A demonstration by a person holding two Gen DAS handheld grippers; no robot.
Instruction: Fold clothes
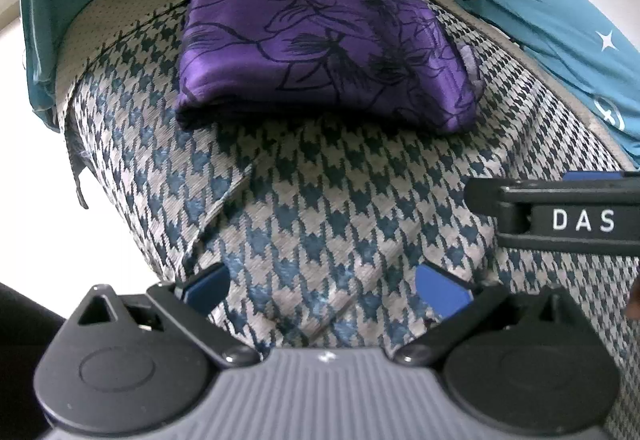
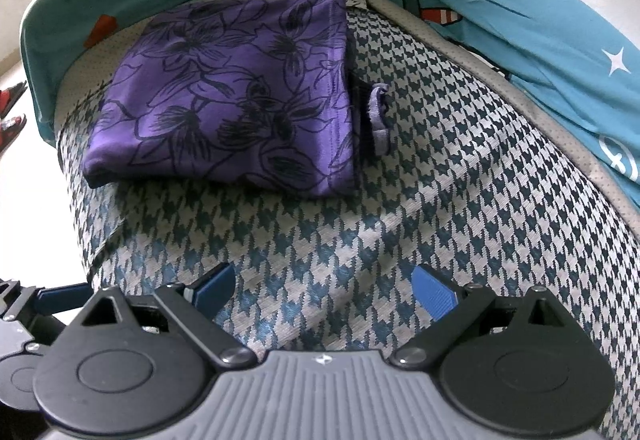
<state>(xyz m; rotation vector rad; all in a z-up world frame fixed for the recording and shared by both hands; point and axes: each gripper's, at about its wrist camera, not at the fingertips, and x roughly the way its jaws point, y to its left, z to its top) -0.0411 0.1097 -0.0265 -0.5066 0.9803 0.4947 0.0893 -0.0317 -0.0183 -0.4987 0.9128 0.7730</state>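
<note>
A purple garment with a black flower print [image 1: 320,39] [image 2: 232,103] lies folded into a neat rectangle on a houndstooth cloth [image 1: 320,207] [image 2: 460,143]. A small loop of its hem [image 2: 378,115] sticks out at its right edge. My left gripper [image 1: 322,290] hovers open over the houndstooth cloth, short of the garment, with nothing between its blue pads. My right gripper [image 2: 324,292] is open as well, also short of the garment and empty. The right gripper's body, marked DAS [image 1: 560,215], shows at the right of the left wrist view.
A teal sheet with cartoon prints [image 1: 540,7] [image 2: 520,19] lies behind and to the right of the cloths. The surface drops off at the left edge [image 1: 80,143] [image 2: 68,167]. Red sandals [image 2: 10,111] sit on the floor at far left.
</note>
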